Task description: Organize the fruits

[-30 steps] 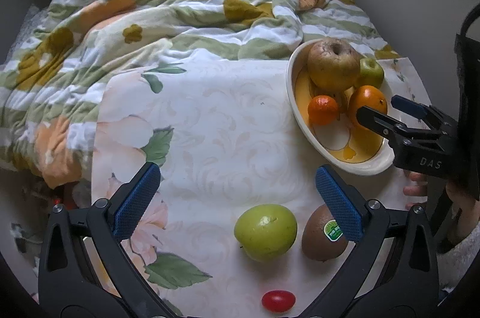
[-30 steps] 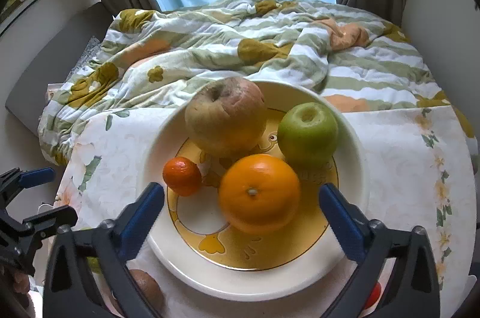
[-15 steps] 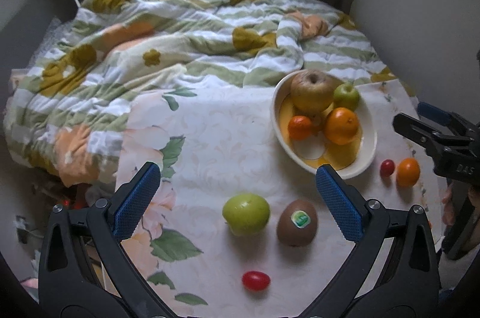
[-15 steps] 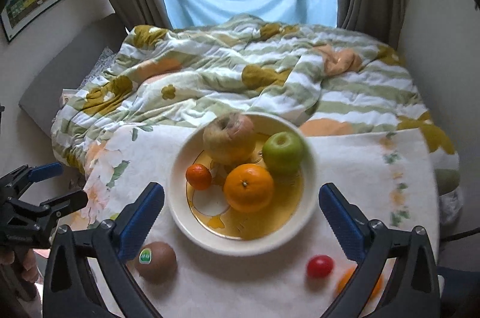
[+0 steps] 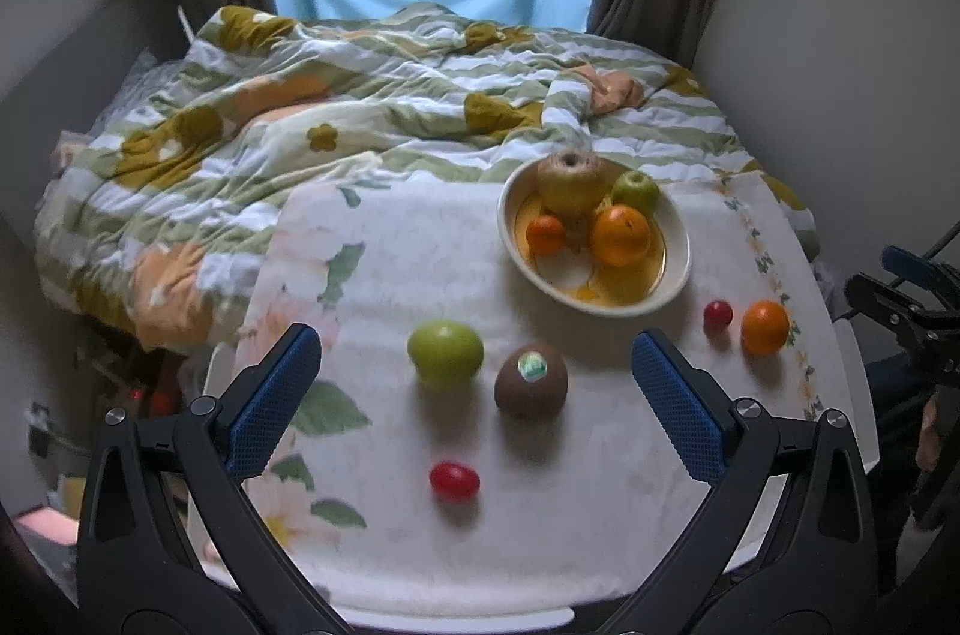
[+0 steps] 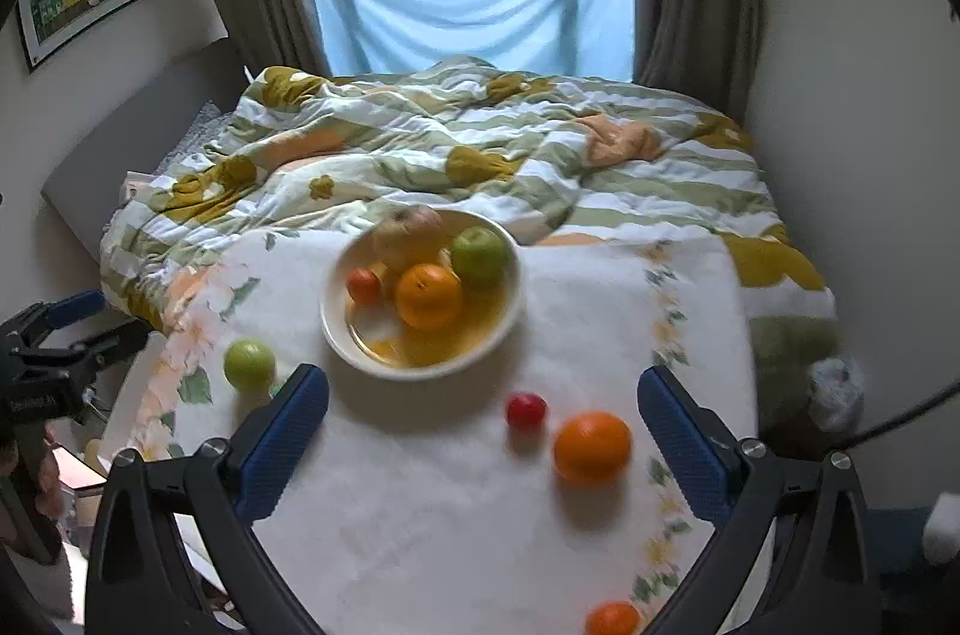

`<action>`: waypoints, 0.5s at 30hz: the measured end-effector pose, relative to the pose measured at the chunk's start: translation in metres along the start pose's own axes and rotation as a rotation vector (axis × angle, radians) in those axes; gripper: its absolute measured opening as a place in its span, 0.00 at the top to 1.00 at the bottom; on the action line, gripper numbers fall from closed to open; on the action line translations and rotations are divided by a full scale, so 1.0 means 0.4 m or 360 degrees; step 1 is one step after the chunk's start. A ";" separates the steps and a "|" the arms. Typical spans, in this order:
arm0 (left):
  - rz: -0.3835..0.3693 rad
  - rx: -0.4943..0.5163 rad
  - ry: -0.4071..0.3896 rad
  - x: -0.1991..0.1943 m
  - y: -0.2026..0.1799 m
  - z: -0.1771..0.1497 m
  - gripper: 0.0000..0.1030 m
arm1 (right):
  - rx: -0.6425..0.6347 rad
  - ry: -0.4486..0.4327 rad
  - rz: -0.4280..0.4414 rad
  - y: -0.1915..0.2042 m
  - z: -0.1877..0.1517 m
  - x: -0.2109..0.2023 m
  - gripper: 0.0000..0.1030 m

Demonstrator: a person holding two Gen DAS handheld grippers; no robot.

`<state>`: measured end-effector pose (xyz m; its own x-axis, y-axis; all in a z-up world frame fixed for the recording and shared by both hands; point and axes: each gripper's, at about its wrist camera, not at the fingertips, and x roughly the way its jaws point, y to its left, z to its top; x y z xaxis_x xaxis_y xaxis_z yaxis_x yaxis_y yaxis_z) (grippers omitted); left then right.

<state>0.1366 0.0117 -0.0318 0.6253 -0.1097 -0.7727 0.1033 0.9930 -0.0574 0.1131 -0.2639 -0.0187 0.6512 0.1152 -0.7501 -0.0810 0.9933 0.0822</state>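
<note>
Your left gripper (image 5: pixel 477 383) hangs above the near edge of the tabletop (image 5: pixel 600 515) with its blue pads spread wide and nothing between them; your right gripper (image 6: pixel 483 416) is likewise spread and empty, held over the near right part. Both sit high and clear, which I judge is a survey stance: from there you can see every loose fruit before you commit.

Nearest your left gripper, a small red tomato (image 5: pixel 454 479) lies close to the near edge. Just beyond it a brown kiwi (image 5: pixel 531 388) with a sticker sits beside a green apple (image 5: pixel 445 352), close but apart. Toward the right edge, a second red tomato (image 6: pixel 526 410) lies just beside an orange (image 6: pixel 592 446), and another small orange fruit (image 6: pixel 612 619) peeks in at the near edge in the right wrist view. These six look like the fruit left to gather.

Farther back, near the far edge, the cream bowl (image 5: pixel 678 269) already holds a large yellowish apple (image 5: pixel 570 182), a small green apple (image 5: pixel 635 191), a big orange (image 5: pixel 620 234) and a little mandarin (image 5: pixel 545 234). Its near side has bare floor, so that is where I would set the next piece. Beyond the tabletop, a rumpled floral duvet (image 5: pixel 360 113) covers the bed.
</note>
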 end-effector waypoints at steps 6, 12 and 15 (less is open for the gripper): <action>0.0040 -0.0017 0.0057 0.008 -0.001 -0.088 0.00 | 0.0047 0.0066 -0.0034 -0.048 -0.103 -0.008 0.00; 0.0039 -0.0017 0.0107 0.054 0.015 -0.158 0.00 | 0.0137 0.0110 -0.0086 -0.087 -0.207 0.003 0.00; 0.0039 -0.0001 0.0142 0.086 0.029 -0.187 0.00 | 0.0174 0.0119 -0.0105 -0.096 -0.250 0.014 0.00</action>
<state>0.1016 0.0229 -0.1063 0.5561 -0.0812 -0.8271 0.0882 0.9954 -0.0384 0.0444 -0.3019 -0.0916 0.5941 0.0528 -0.8026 0.0456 0.9940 0.0992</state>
